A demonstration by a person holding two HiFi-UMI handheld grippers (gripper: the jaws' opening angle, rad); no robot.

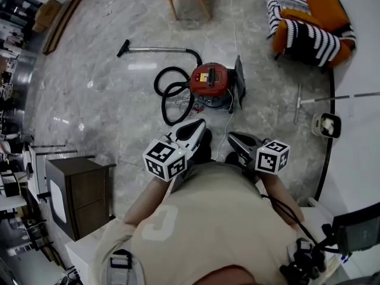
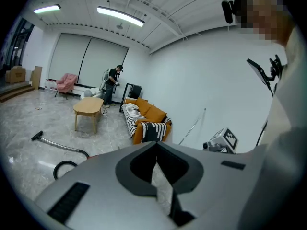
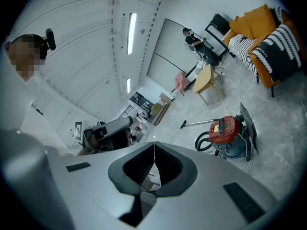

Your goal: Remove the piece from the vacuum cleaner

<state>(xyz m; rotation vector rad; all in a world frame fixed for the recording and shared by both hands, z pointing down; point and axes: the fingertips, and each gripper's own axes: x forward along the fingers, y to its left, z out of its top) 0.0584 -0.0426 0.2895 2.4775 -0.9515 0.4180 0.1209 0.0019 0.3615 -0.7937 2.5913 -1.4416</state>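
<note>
Jaws together, empty, vacuum cleaner [image 1: 211,81] distant, details indistinct

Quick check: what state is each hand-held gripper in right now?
Left hand-held gripper: closed, holding nothing.
Right hand-held gripper: closed, holding nothing.

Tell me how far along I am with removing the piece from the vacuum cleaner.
Nothing looks done: the red vacuum cleaner sits on the floor with its hose and wand seemingly attached. Nothing is in hand: the left gripper and right gripper are both shut and empty, well short of it. Left to do: reach it, grip the piece, pull it free.
</note>
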